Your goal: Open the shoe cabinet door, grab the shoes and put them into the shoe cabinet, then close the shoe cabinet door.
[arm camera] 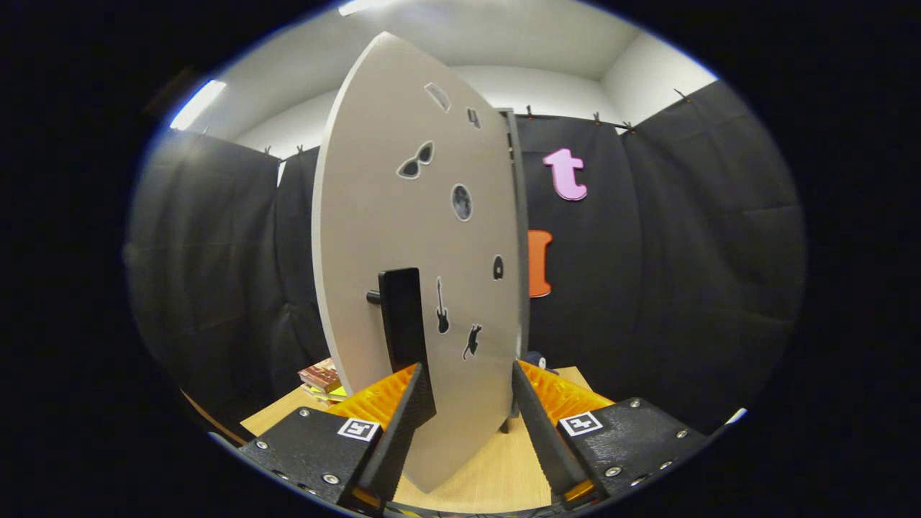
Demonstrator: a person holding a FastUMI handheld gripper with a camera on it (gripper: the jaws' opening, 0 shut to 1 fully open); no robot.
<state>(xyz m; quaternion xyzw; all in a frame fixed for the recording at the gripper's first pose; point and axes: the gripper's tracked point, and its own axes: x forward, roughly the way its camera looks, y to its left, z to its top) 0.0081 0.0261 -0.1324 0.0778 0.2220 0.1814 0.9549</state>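
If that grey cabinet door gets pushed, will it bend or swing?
The door looks like a flat rigid panel, so it probably swings rather than bends. Its handle sits just ahead of the open hand-held gripper, likely offering firm purchase.

Light wood table (496, 475) under my gripper (468, 403), whose fingers stand apart with the open cabinet door (403, 237) edge between them, not pressing it. On the table: the shoe cabinet (514, 288) standing upright, a small stack of books (320, 379) left of the door, something dark (534, 360) just beyond my right finger, too hidden to tell.
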